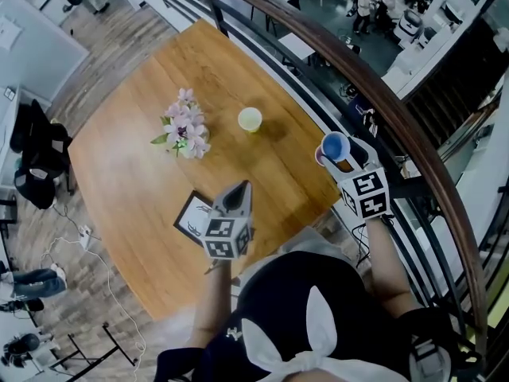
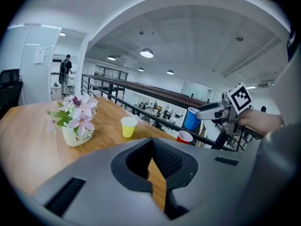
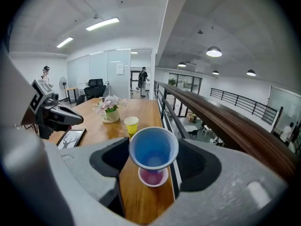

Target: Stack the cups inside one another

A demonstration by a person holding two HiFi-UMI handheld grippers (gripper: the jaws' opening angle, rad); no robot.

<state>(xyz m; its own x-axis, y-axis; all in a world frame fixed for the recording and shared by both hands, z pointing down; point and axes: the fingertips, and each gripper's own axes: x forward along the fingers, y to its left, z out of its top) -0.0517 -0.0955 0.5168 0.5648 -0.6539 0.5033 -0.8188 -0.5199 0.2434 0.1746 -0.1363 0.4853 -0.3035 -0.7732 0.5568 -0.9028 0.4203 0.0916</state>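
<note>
Wooden counter (image 1: pixel 143 213) beside railing (image 3: pixel 221 120). Right tongs (image 1: pixel 343 151) clamped on blue cup (image 3: pixel 154 147) above red cup (image 3: pixel 152 177) at counter's right edge; centre rims, lower straight. Left tongs (image 1: pixel 238 193) together, empty. Yellow cup (image 1: pixel 250 118) mid-counter.

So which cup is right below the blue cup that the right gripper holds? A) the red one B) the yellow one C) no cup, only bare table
A: the red cup shows just under the blue cup, while the yellow cup stands farther up the table.
</note>
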